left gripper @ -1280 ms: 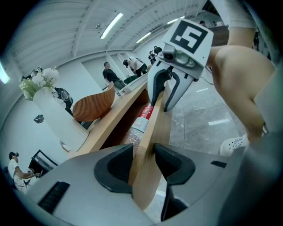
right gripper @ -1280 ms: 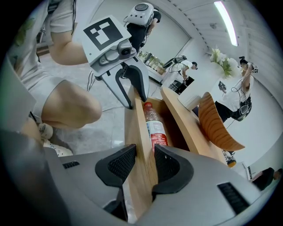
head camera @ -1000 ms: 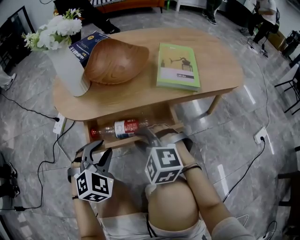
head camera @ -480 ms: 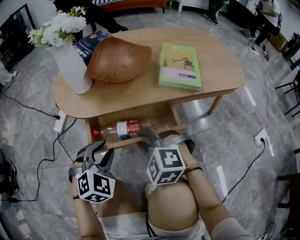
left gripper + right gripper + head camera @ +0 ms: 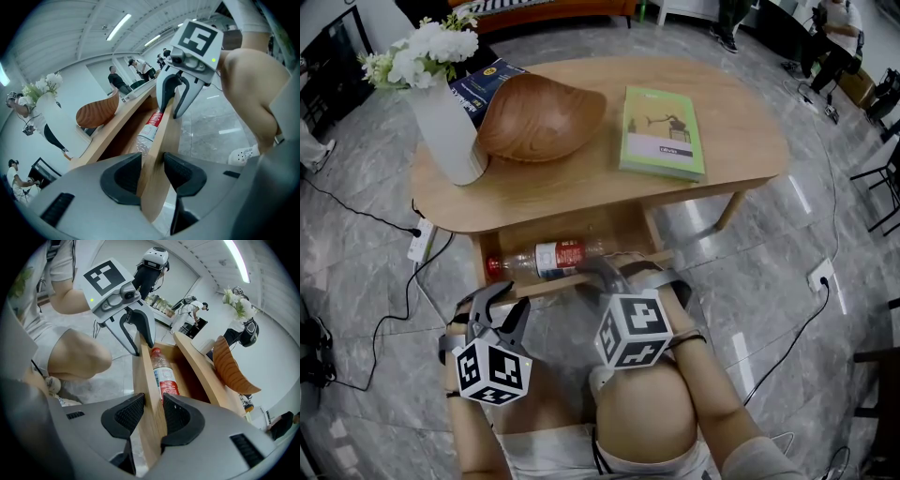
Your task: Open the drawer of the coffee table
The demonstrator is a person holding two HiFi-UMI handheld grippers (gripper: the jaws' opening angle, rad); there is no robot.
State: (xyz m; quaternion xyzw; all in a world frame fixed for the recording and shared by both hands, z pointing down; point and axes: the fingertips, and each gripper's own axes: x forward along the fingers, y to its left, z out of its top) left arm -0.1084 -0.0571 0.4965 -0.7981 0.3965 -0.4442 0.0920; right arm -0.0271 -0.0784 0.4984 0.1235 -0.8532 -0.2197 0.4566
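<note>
The drawer (image 5: 546, 246) stands pulled out from under the counter (image 5: 581, 187), toward the person. Its back part lies beneath the counter's edge and its front board (image 5: 553, 282) is out over the marble floor (image 5: 769, 309). A plastic bottle (image 5: 546, 259) lies on its side inside the drawer, along the front board.

The left hand-held gripper (image 5: 499, 298) is clamped on the left end of that board. The right hand-held gripper (image 5: 628, 272) is clamped on it nearer the drawer's right end. On the near side of the drawer the person's knee (image 5: 642, 422) and arms fill the space. Right of the drawer the floor lies bare up to a counter leg (image 5: 727, 208). Left of the drawer a white power strip (image 5: 418, 246) and a black cable (image 5: 384, 328) lie on the floor.

Only the head view shows the counter's top. Beyond the drawer it carries a white vase (image 5: 450, 136) with flowers, a wooden bowl (image 5: 539, 117) resting on a blue book (image 5: 478, 89), and a green book (image 5: 661, 131) lying apart from them.

Only the gripper views show the grip. In each, the board's top edge runs between the dark ribbed pads, and both pads press on its faces. The left gripper view looks along the board to the other hand-held gripper at its far end. The right gripper view looks down into the drawer at the bottle's red label. Both catch the bowl's rim jutting past the counter's edge.
</note>
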